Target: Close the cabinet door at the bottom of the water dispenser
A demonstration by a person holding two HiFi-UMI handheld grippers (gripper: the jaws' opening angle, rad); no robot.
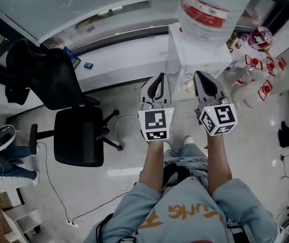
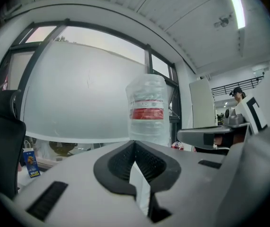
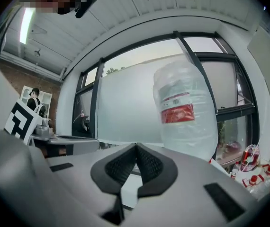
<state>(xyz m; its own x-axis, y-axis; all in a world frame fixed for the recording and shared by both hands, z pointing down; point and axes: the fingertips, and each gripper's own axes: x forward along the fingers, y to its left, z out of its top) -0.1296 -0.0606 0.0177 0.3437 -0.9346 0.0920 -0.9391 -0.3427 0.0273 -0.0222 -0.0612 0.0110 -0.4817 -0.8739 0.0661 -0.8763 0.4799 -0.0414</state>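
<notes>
The water dispenser [image 1: 192, 52] stands white in front of me, and I place everything else by it. The office chair [image 1: 78, 135] sits well to its left. The big water bottle [image 1: 213, 6] stands on its top. My left claw [image 1: 157, 79] and right claw [image 1: 201, 76] hover side by side just before it, pointing level at bottle height. Both have their jaws pressed together with nothing between them. Small empty bottles [image 1: 258, 65] cluster to its right. The cabinet door at its foot is hidden under my claws, so I cannot tell whether it is shut. With both claws this high, I judge nothing is pushing the door now.
</notes>
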